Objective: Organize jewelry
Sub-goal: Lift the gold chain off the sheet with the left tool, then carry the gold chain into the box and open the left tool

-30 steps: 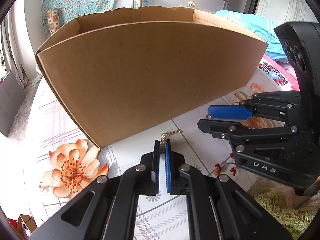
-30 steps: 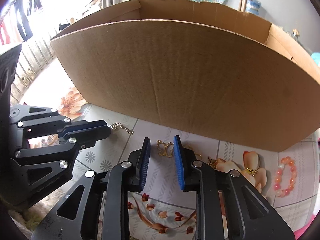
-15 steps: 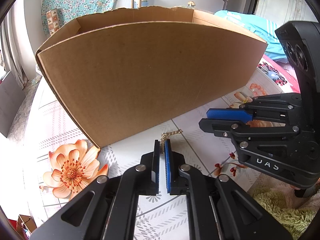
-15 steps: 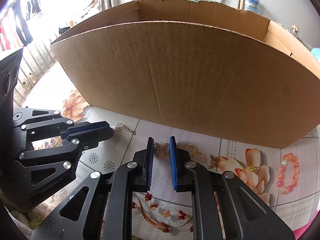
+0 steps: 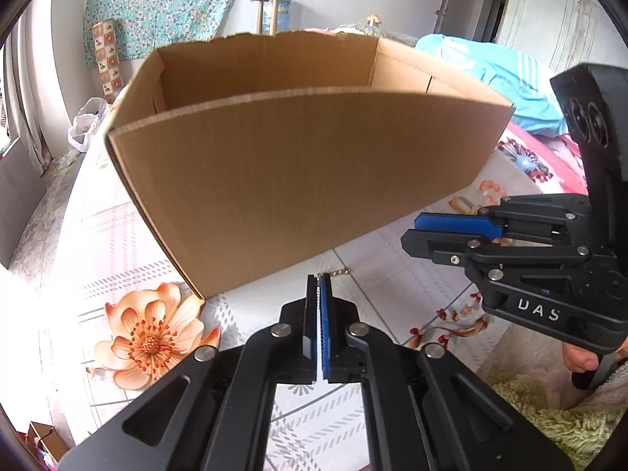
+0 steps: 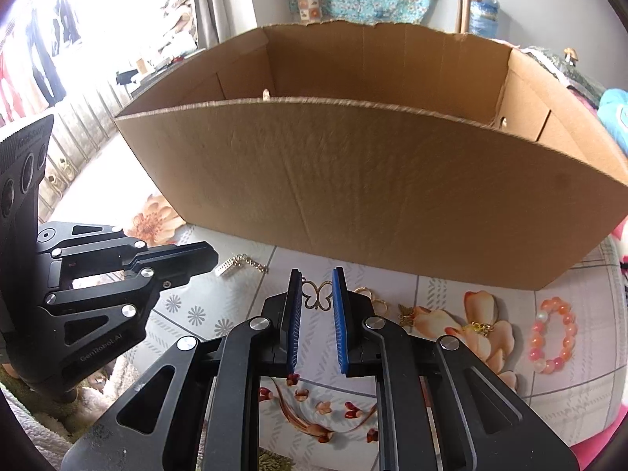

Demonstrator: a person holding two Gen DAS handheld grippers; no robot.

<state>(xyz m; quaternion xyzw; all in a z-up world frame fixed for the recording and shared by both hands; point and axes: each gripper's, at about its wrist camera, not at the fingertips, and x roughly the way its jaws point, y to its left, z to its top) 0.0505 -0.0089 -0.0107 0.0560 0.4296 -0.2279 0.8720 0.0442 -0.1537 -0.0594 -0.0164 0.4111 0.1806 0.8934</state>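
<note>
The left gripper (image 5: 318, 280) is clenched, its blue pads pressed together on a gold chain (image 5: 335, 272) whose links poke out just past the tips. Ahead of it stands the open box (image 5: 298, 180) on a flowered cloth (image 5: 129, 243). To its right hangs the right gripper (image 5: 422, 231), seen side-on, with a fingertip (image 5: 581, 357) of the person on its handle.

In the right wrist view, the right gripper (image 6: 318, 280) grasps a gold butterfly (image 6: 317, 294): the pendant spans the narrow gap, its wings touching both pads, after the jaws have just been closing on it. Just right of the tips lie gold rings (image 6: 371, 298), then a smaller butterfly charm (image 6: 406, 312), another gold piece (image 6: 479, 327) on a printed petal, and farthest right a bead bracelet (image 6: 551, 335). To the left, the left gripper (image 6: 214, 257) holds the chain (image 6: 247, 263), a white tag at its end. The box (image 6: 373, 196) rises ahead.
</note>
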